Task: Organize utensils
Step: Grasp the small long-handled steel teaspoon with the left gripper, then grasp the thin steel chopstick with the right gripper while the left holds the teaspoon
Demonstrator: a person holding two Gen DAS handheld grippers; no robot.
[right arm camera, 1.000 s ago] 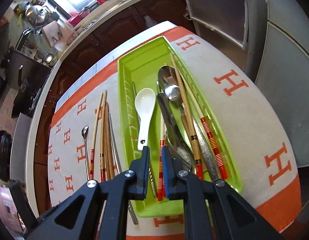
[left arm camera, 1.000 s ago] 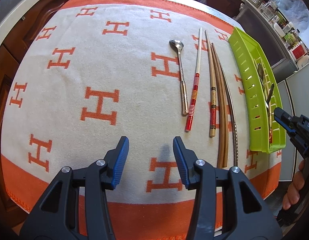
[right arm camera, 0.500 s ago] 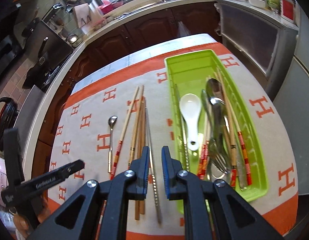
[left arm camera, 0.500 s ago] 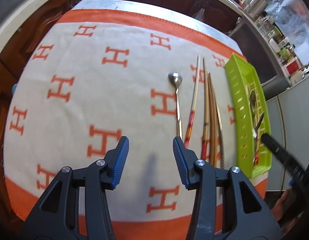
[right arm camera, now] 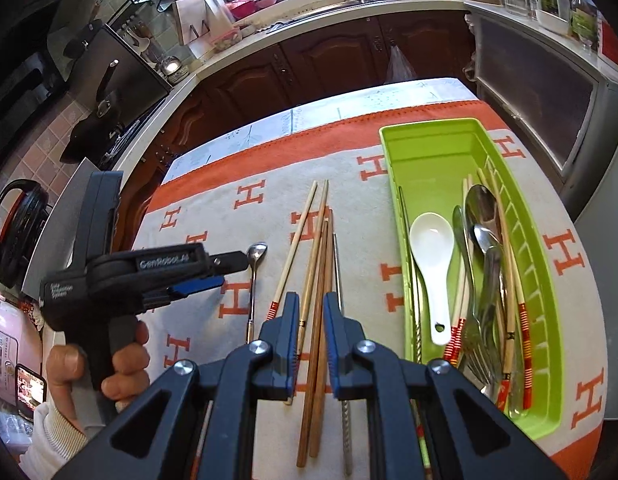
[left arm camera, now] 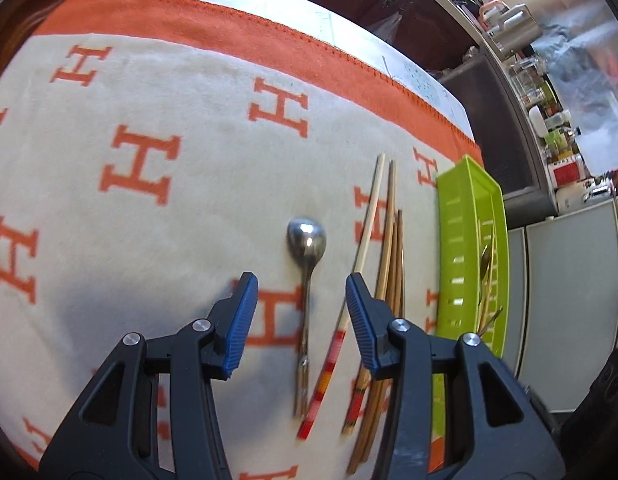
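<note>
A desk covered by a cream blanket (left arm camera: pixel 181 208) with orange H letters and an orange border. On the blanket lie one small metal spoon (left arm camera: pixel 305 252) and a loose bundle of chopsticks (right arm camera: pixel 313 264): two pale ones with red-banded handles, about three brown wooden ones, and one thin metal one; the exact count is hard to fix where they overlap. Beside them sits one lime-green slotted plastic tray (right arm camera: pixel 545 312). The tray holds one white ceramic soup spoon (right arm camera: pixel 433 256), at least two metal spoons (right arm camera: pixel 483 216), a fork and several more red-banded chopsticks, piled too closely to count.

The left gripper (left arm camera: pixel 301 316) hangs low over the blanket with its blue-padded fingers (left arm camera: pixel 240 320) wide apart. The small spoon's handle runs up between those fingers, its bowl just past their tips. The pale chopsticks lie just inside and under the right-hand finger, and the tray is farther off on that side. In the right wrist view, a bare hand (right arm camera: pixel 109 364) in a white cuff holds this gripper by its pistol handle, level, pointing across at the spoon.

The right gripper (right arm camera: pixel 311 316) points forward over the bundle, its fingers (right arm camera: pixel 288 320) nearly together with a narrow gap, holding nothing. The brown chopsticks pass beneath that gap, and the tray lies off to the right of the fingers.
</note>
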